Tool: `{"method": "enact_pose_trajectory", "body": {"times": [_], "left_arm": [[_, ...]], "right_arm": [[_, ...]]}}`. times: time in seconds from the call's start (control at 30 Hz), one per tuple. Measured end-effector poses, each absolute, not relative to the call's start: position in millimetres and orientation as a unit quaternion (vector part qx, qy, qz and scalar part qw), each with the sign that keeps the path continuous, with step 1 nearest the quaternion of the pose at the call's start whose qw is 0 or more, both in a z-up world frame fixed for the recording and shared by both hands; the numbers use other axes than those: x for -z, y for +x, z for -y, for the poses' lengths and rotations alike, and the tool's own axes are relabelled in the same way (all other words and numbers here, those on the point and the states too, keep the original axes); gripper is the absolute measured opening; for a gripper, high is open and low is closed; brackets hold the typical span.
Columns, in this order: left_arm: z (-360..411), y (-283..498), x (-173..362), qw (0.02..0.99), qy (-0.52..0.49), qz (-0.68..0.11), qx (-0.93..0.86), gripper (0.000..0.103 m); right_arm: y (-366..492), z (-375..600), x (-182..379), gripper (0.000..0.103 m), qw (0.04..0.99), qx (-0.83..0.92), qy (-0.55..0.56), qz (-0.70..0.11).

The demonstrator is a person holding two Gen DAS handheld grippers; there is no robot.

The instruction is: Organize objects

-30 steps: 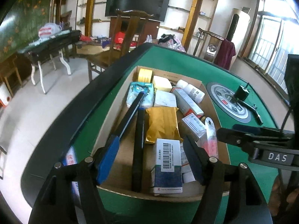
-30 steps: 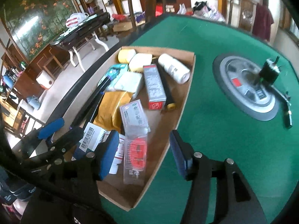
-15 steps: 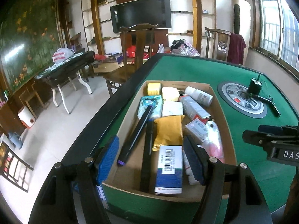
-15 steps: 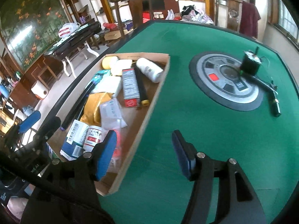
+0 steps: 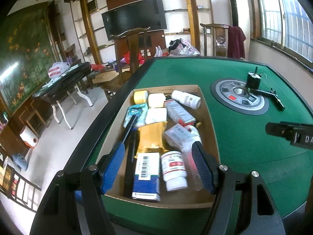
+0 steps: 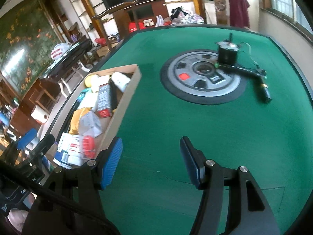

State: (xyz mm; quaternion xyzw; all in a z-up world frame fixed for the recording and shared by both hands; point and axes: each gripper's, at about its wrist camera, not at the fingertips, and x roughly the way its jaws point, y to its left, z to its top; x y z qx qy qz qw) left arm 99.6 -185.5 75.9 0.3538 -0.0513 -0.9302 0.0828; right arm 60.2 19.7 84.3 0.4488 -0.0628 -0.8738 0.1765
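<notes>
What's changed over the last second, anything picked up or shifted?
Nothing picked up. The right gripper swung off the cardboard box and now hangs over bare green felt; the left gripper drew back. Both stay open and empty; the box contents look unmoved.

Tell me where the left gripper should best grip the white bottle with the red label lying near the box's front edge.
Probably across the round body of the white bottle, coming from above. It lies on its side, cap toward the front wall of the cardboard box, between the blue-and-white carton and a clear packet, so its ends are harder to reach. The left gripper is open.
</notes>
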Motion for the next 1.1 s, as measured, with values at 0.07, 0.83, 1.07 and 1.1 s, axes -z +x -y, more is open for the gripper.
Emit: {"method": "enact_pose_trajectory", "body": {"times": [0.07,0.83,1.07,1.1], "left_arm": [[176,99,-77,0.079,0.355,0.059,0.930,0.065],[217,120,-101,0.073,0.294,-0.060,0.951,0.102],[241,123,-84,0.158,0.311,-0.064,0.935,0.102],[242,122,-81,0.167,0.310,-0.058,0.934,0.102]], "right_arm": [[59,-34,-85,0.060,0.169,0.876,0.446,0.071],[80,15,-72,0.060,0.203,0.870,0.450,0.005],[93,60,-75,0.060,0.200,0.874,0.438,-0.070],[93,65,-74,0.060,0.201,0.872,0.440,-0.076]]}}
